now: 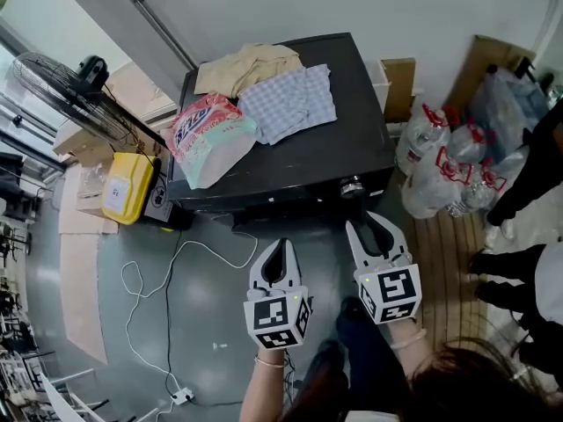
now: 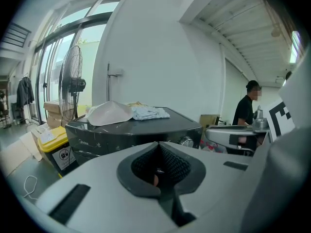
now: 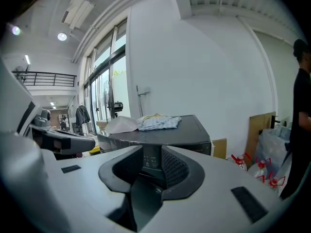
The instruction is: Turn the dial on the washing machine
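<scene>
The dial [image 1: 352,187] sits on the front panel of the washing machine [image 1: 299,161], close to its front right corner. The right gripper [image 1: 363,221] hangs just short of it, pointing at that corner. Its fingers [image 3: 181,171] stand partly apart with nothing between them. Only the machine's control panel shows through the gap, so the aim looks a little off the knob. To do this step well, I judge the right gripper should line up until the dial lies centred in the gap, with the fingers spread enough to pass over it. It should then go straight in along the knob's axis, close squarely on the rim, and roll the wrist about that axis — sweeping the arm could slip the fingers off. The left gripper [image 1: 280,246] hovers off the front edge, further left, its fingers [image 2: 177,164] pressed together on nothing — it is best kept clear.
</scene>
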